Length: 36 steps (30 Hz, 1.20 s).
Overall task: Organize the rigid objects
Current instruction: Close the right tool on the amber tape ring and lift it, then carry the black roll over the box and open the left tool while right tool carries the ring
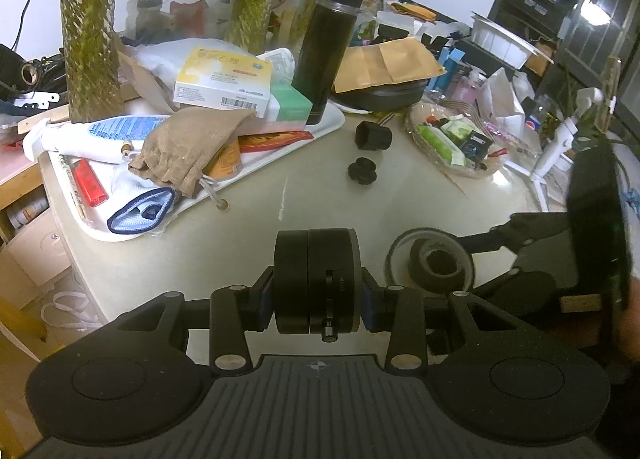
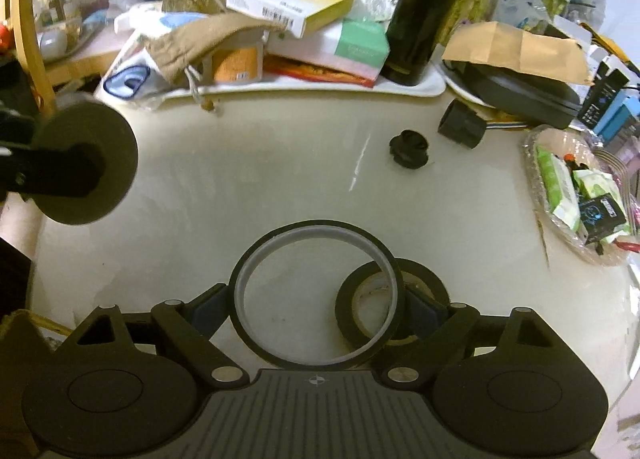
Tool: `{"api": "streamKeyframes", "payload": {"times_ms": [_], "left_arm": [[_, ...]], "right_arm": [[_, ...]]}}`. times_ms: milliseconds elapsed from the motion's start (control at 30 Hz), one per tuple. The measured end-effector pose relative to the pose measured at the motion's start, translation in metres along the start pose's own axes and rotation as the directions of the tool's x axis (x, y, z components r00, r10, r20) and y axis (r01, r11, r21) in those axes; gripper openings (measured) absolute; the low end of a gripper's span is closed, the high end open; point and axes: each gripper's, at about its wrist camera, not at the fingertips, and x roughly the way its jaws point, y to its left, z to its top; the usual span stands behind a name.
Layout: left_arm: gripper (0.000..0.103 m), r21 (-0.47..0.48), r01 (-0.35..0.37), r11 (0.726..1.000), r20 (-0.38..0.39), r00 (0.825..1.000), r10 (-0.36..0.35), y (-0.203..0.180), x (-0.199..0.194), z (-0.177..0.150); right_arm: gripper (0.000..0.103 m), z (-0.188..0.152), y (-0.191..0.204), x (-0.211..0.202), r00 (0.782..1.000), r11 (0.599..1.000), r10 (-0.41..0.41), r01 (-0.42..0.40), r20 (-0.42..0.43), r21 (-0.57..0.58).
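My left gripper [image 1: 318, 299] is shut on a thick black two-part puck [image 1: 320, 259], held on edge above the cream table [image 1: 248, 227]. The puck [image 2: 88, 163] also shows at the left of the right wrist view. My right gripper [image 2: 316, 307] is shut on a wide, thin black tape ring [image 2: 316, 227], with one pad at each side of it, low over the table. A smaller black tape roll [image 2: 424, 279] lies flat under the ring's right part. In the left wrist view the ring [image 1: 394, 251] overlaps the roll [image 1: 440, 265].
A small black knob [image 2: 409, 149] and a black cylindrical cap [image 2: 462, 124] lie further back. A white tray [image 1: 332, 119] with boxes, a cloth pouch and a tall black bottle [image 1: 324, 47] stands at the back left. A clear dish [image 2: 532, 179] of packets sits right. The table edge [image 1: 68, 243] drops off left.
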Motion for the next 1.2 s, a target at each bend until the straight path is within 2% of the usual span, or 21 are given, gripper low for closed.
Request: {"api": "streamKeyframes", "payload": {"times_ms": [667,1200], "left_arm": [[0.040,0.076,0.022,0.997,0.004,1.000,-0.022,-0.024,-0.022,0.001],[0.040,0.148,0.057,0.987,-0.069,0.996,-0.047,-0.052,-0.046,-0.022]], "right_arm": [[0.091,-0.027,-0.025,-0.078,0.990,0.987,0.038,-0.058,0.137,0.148],[0.091,-0.067,-0.025,-0.122,0.976,0.963,0.092,-0.138,0.196,0.232]]}}
